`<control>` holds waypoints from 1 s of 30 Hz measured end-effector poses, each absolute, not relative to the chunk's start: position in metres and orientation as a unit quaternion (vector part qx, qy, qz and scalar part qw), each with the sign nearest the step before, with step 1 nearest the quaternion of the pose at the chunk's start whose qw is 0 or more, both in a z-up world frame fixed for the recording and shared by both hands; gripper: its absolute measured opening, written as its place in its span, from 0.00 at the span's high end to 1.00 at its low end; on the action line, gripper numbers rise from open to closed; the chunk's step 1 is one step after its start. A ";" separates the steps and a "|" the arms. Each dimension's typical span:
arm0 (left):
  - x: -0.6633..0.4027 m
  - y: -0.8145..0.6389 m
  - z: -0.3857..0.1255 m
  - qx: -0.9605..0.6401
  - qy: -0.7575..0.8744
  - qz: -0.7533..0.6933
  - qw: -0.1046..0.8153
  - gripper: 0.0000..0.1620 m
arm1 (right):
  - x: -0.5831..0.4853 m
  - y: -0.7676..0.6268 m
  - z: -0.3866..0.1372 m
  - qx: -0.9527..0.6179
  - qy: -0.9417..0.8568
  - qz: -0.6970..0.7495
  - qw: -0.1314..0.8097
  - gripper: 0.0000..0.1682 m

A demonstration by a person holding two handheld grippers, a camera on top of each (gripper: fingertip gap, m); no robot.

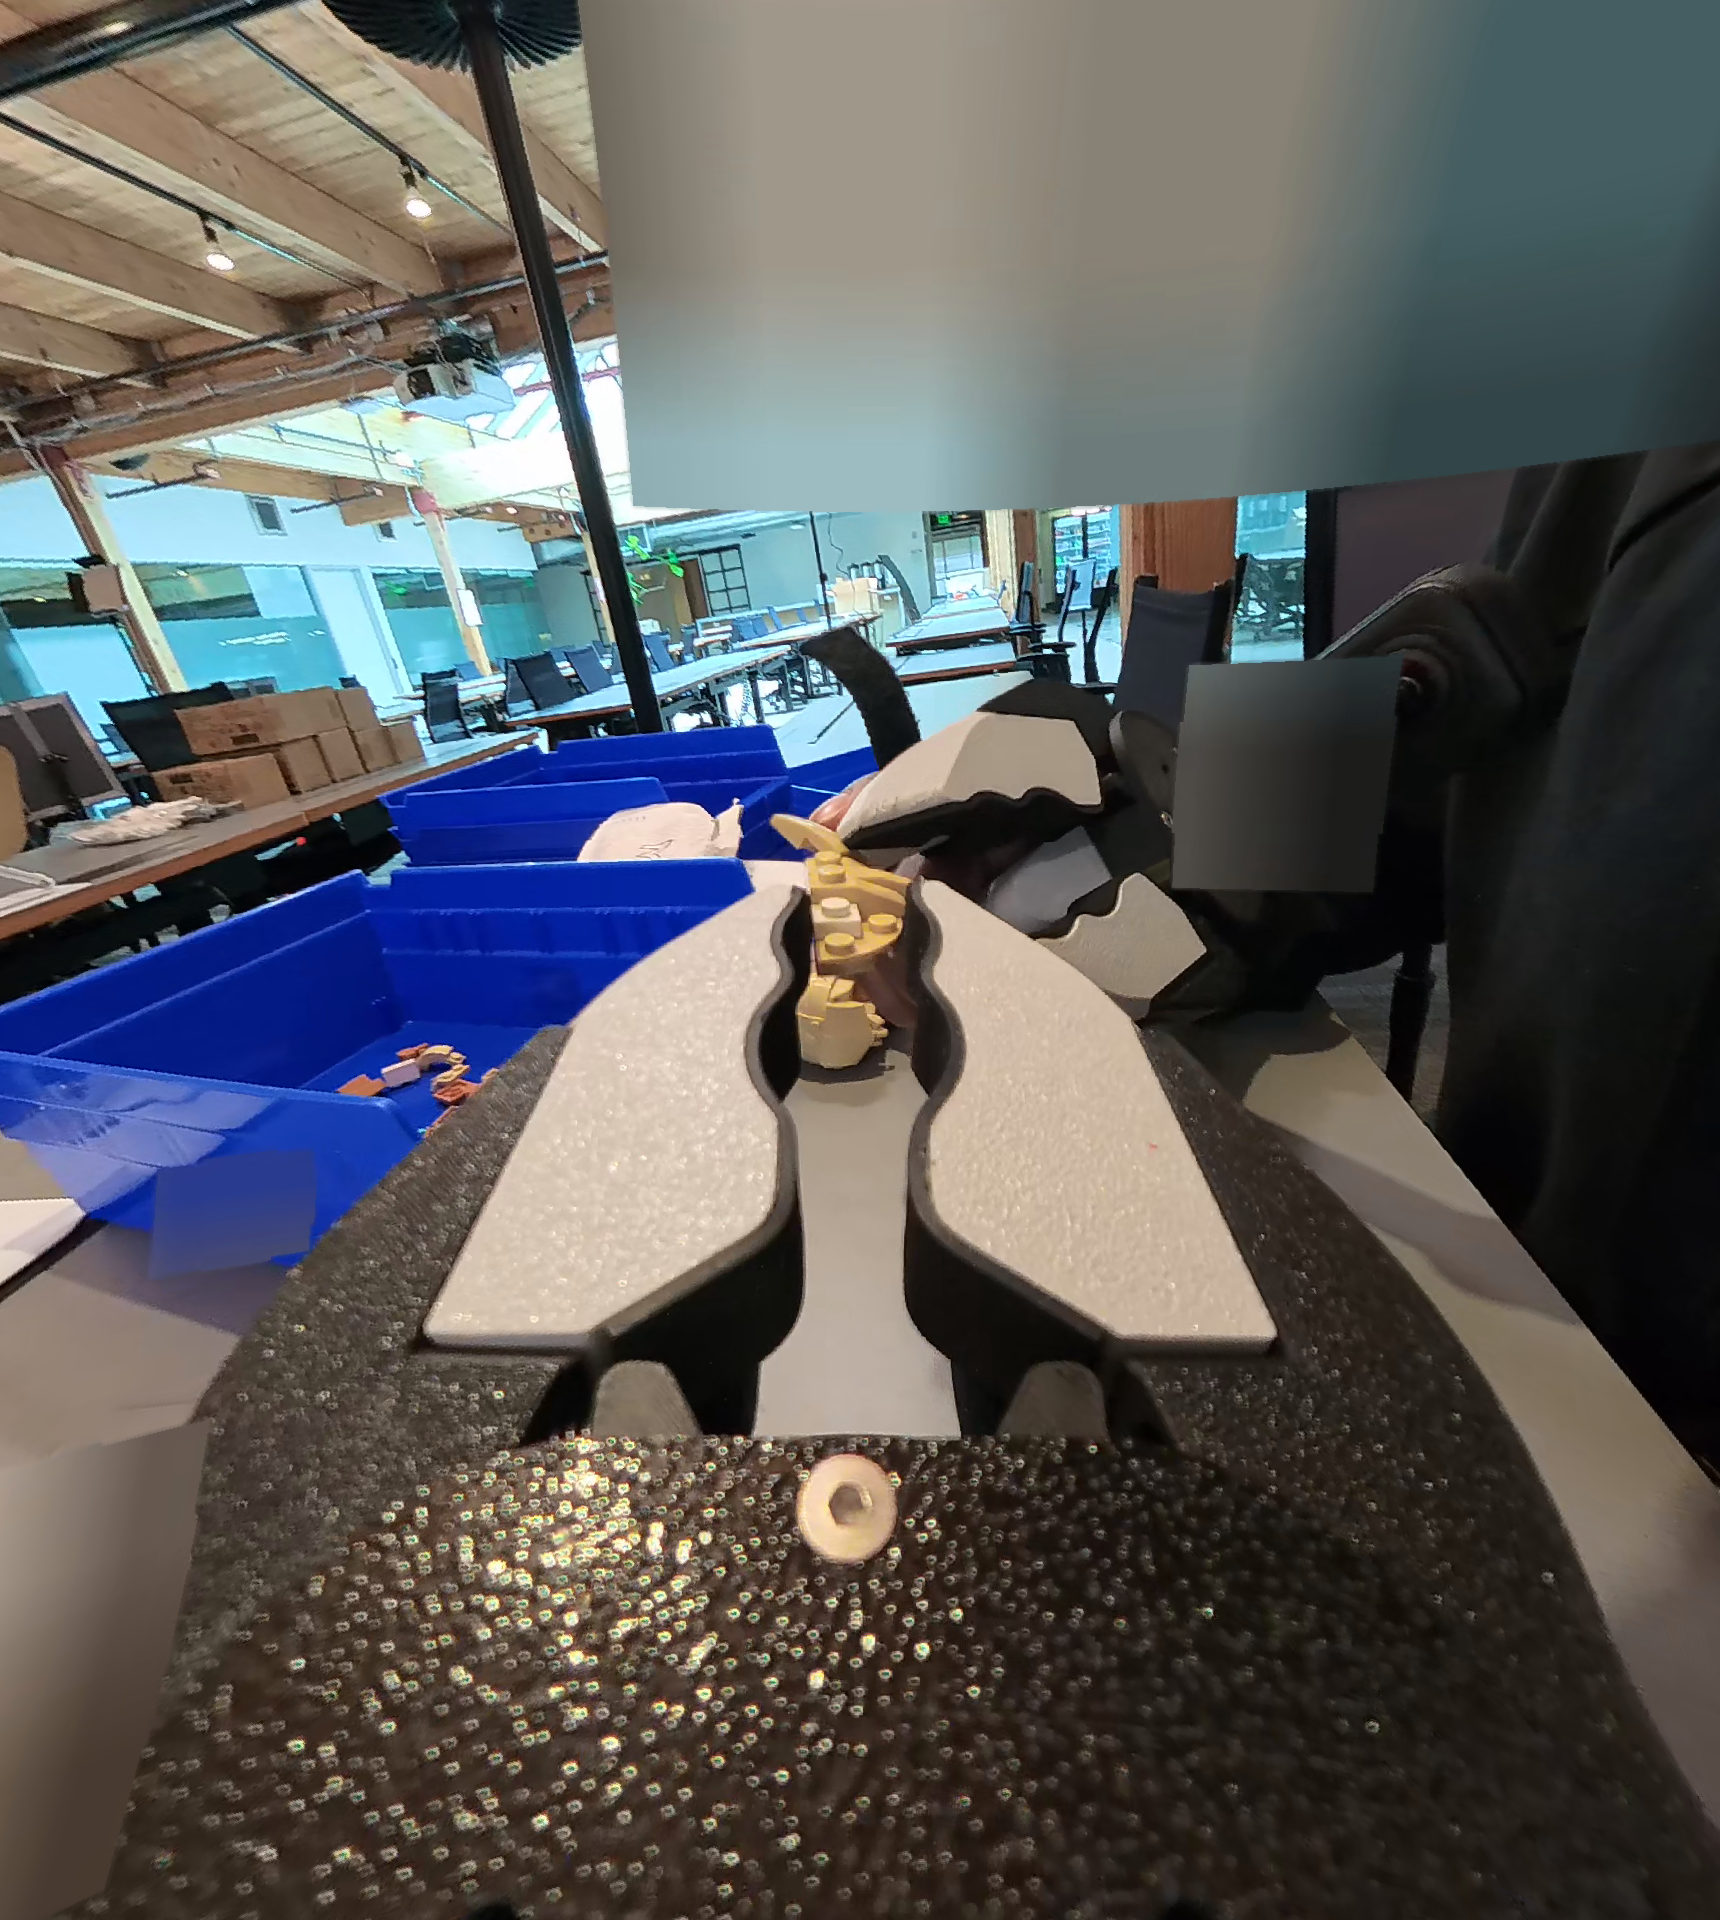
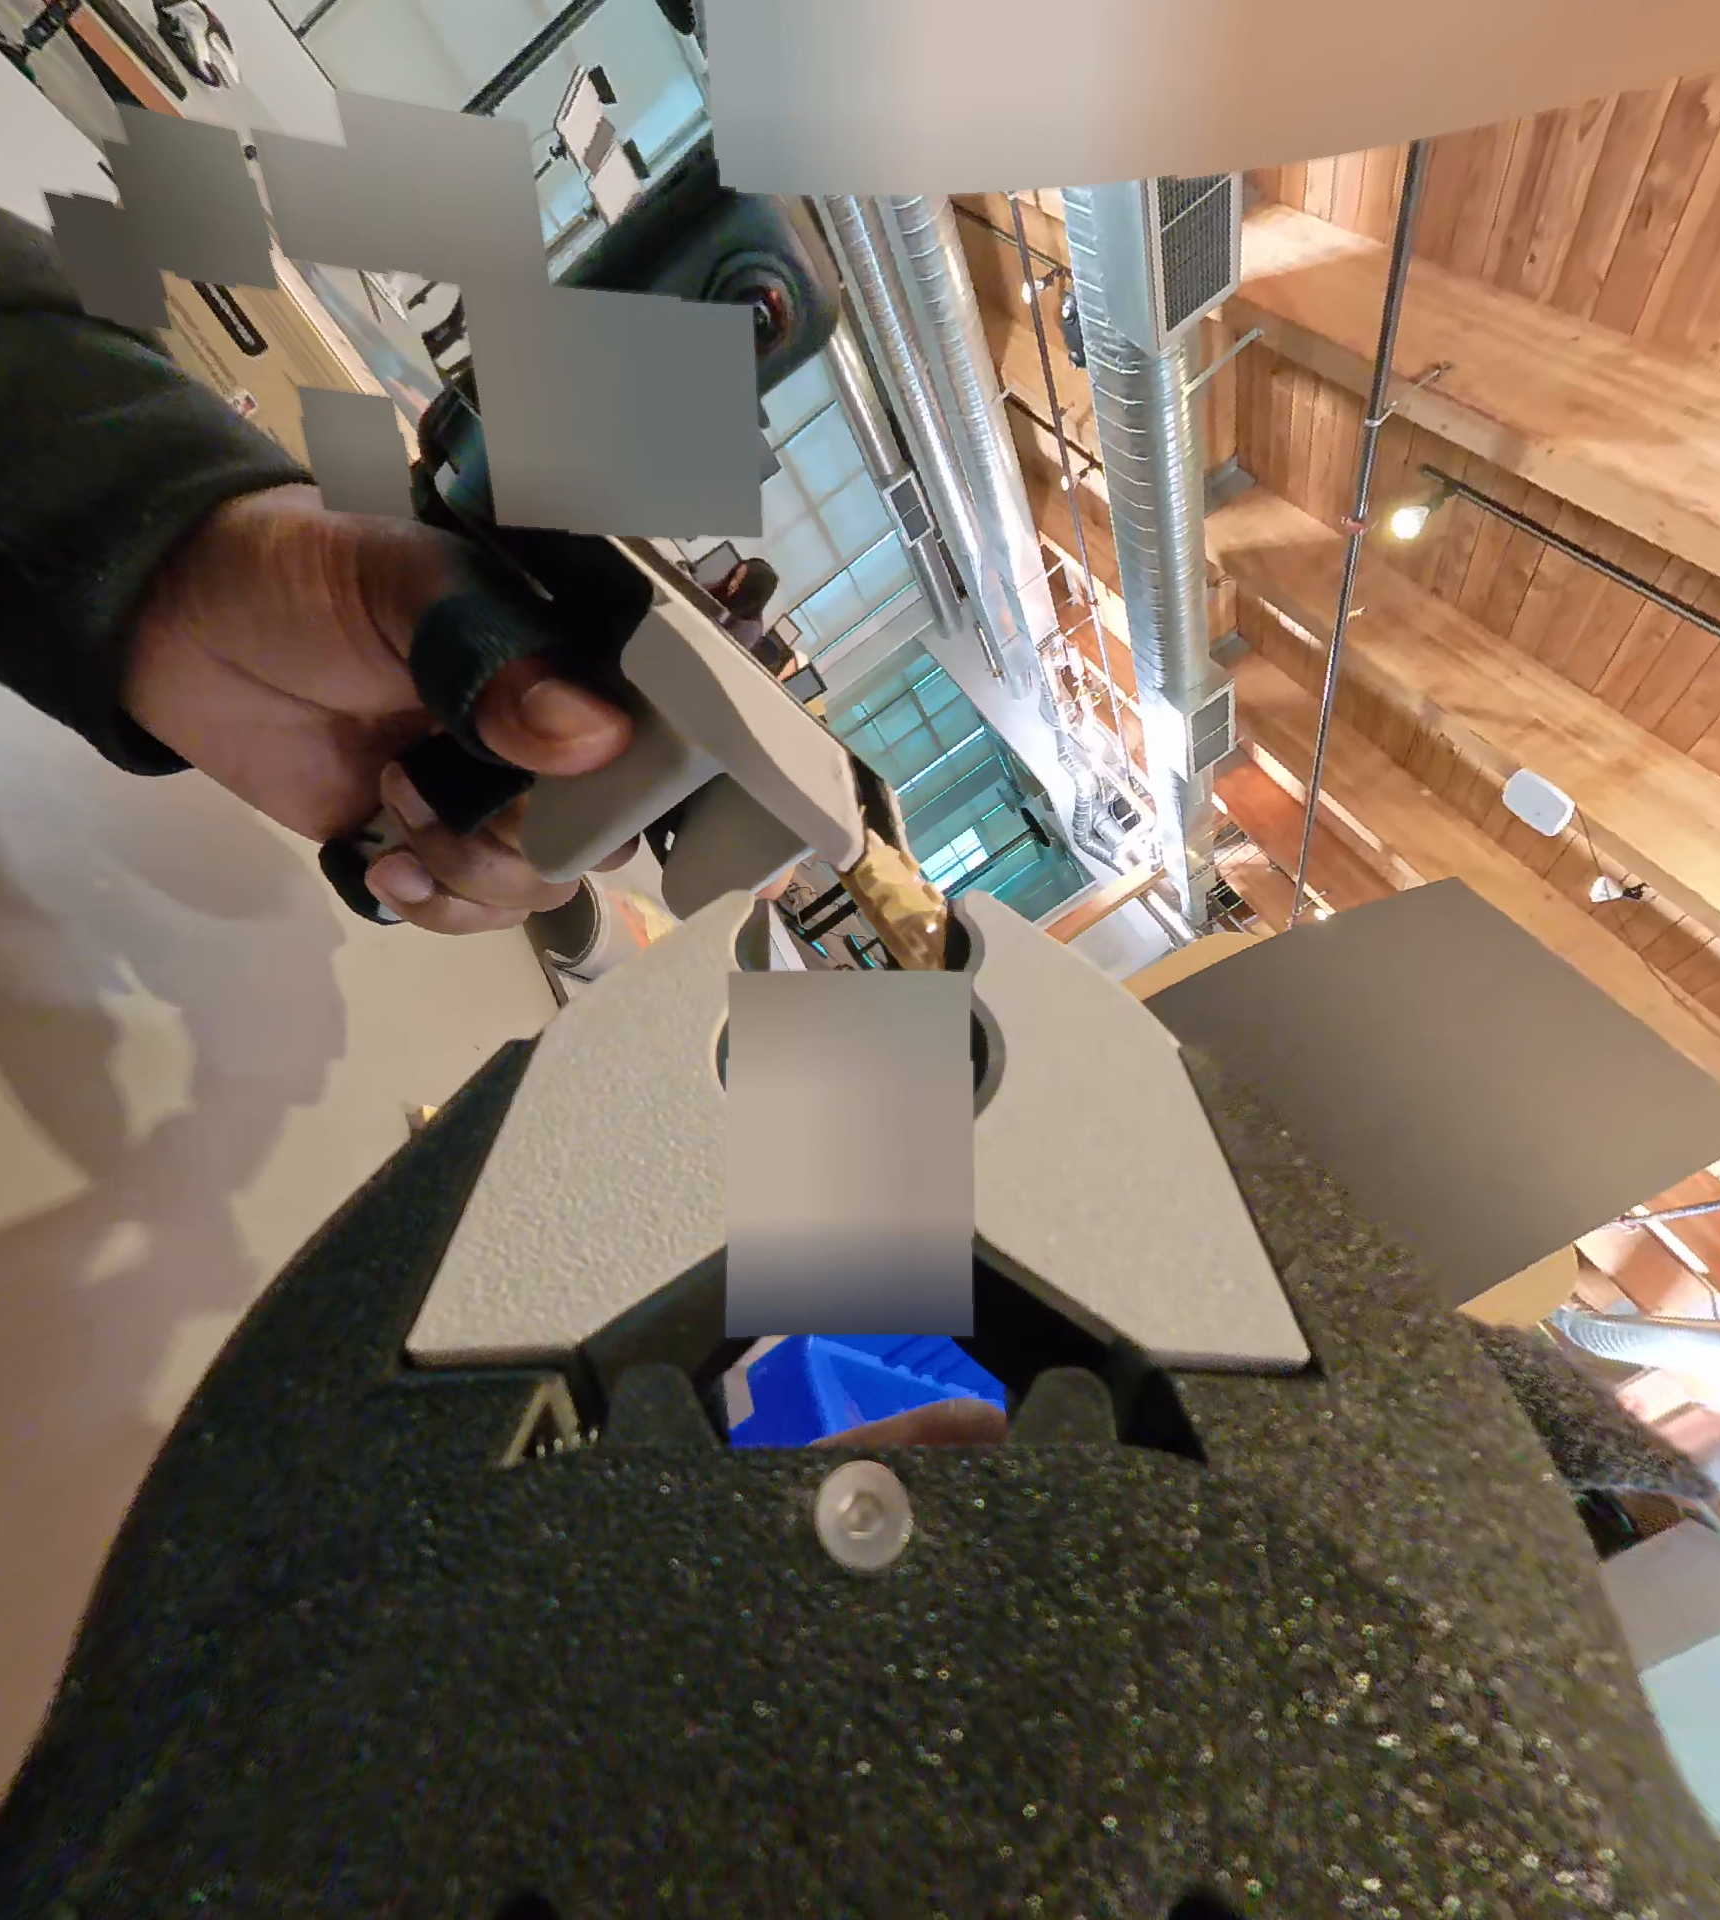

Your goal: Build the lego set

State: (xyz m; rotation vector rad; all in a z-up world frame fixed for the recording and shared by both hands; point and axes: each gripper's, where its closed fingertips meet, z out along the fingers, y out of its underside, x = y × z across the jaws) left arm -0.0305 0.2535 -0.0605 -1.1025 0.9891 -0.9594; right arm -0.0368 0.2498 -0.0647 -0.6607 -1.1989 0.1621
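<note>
Tan lego assembly point(image 1: 851, 961); blue bins point(image 1: 243, 1023); grey-black speckled hand-held gripper point(image 1: 856, 914).

Room is bright and evenly lit. Daylight enters through the glass walls point(image 1: 243, 613) at the back; spot lamps point(image 1: 416, 205) on the wooden ceiling point(image 1: 108, 260) add warm points. Specular sparkle covers the near black body of the left gripper point(image 1: 851, 935). Soft shadows fall on the pale wall point(image 2: 108, 987). Strong fisheye bending at all edges. Nearest surfaces are slightly soft; distance stays sharp.
</note>
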 end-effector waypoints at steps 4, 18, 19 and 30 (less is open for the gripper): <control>-0.031 0.254 -0.059 -0.481 0.429 -0.420 0.639 0.90 | -0.037 0.249 -0.064 -0.309 -0.550 0.082 0.771 0.81; -0.031 0.252 -0.059 -0.477 0.431 -0.423 0.639 0.90 | -0.035 0.247 -0.062 -0.306 -0.550 0.085 0.773 0.81; -0.031 0.252 -0.059 -0.476 0.431 -0.423 0.639 0.90 | -0.035 0.246 -0.062 -0.304 -0.550 0.085 0.773 0.81; -0.031 0.251 -0.062 -0.477 0.436 -0.431 0.629 0.90 | -0.030 0.245 -0.054 -0.297 -0.550 0.101 0.774 0.81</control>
